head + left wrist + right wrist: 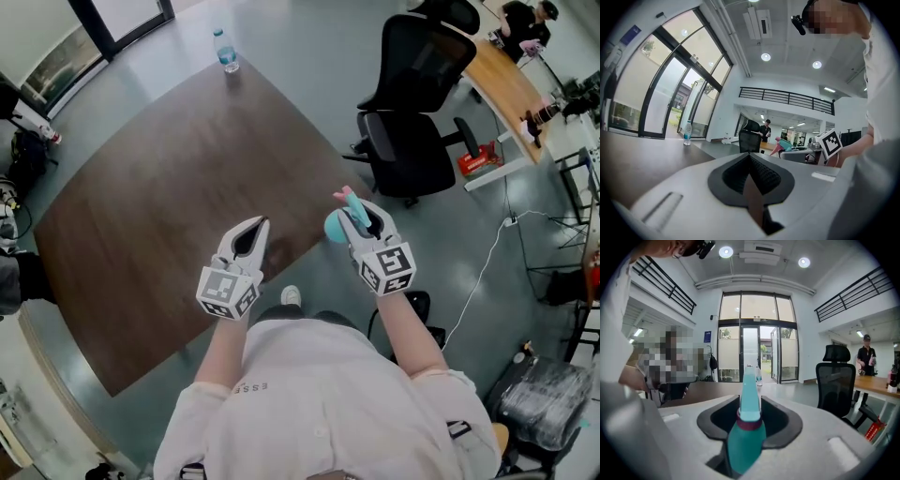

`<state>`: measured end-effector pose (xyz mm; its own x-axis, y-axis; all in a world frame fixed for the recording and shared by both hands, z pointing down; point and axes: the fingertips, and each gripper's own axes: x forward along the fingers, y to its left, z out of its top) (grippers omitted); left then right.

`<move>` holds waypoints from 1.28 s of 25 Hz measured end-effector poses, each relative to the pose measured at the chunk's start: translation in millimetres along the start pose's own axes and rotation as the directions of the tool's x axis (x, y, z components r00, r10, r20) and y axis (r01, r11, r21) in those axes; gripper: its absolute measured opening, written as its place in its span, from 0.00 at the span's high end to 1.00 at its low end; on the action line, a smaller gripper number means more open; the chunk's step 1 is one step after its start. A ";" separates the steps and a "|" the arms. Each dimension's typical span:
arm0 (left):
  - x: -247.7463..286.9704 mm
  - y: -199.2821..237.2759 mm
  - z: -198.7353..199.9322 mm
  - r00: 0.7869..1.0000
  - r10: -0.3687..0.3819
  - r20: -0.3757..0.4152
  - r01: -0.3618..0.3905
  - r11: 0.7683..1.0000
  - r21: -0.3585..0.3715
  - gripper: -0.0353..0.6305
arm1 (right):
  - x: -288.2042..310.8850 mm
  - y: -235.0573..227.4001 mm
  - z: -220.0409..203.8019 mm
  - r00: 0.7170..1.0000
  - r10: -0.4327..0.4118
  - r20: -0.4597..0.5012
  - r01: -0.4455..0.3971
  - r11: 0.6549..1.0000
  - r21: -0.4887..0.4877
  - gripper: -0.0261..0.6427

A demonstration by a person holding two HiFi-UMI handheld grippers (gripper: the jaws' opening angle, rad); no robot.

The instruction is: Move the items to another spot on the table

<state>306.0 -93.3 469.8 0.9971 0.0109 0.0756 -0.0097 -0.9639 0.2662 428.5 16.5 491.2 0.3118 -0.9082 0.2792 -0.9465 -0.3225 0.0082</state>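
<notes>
Brown table [169, 206], water bottle [226, 51] far corner.

The table [159, 216] is big and brown, with a dark wood top. One small bottle [226, 52] stands up at its far corner, close to the edge. The bottle is clear with a blue label. The table stands on a grey floor [309, 56].

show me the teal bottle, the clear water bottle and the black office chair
teal bottle with pale pointed cap [745, 441], right gripper view, lower body
clear plastic water bottle [226, 52], head view, its middle
black office chair [411, 155], head view, seat cushion
</notes>
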 end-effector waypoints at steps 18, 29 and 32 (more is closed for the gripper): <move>2.2 88.5 10.2 0.890 0.453 0.051 -0.452 0.891 -0.040 0.94 | 152.2 -20.4 16.0 0.939 0.344 -0.019 -0.344 0.932 -0.112 0.76; 56.1 92.5 -23.4 0.824 0.567 0.024 -0.562 0.821 -0.094 0.94 | 209.8 -41.6 -6.6 0.860 0.507 -0.047 -0.506 0.839 -0.203 0.76; 62.4 95.2 -30.8 0.819 0.574 0.006 -0.571 0.817 -0.081 0.94 | 217.2 -42.2 -14.2 0.844 0.536 -0.033 -0.531 0.824 -0.196 0.76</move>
<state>364.9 -176.2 529.5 0.8115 -0.5455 0.2093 -0.5838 -0.7716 0.2525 535.0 -163.3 565.1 -0.2465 -0.9303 0.2715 -0.9621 0.2685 0.0465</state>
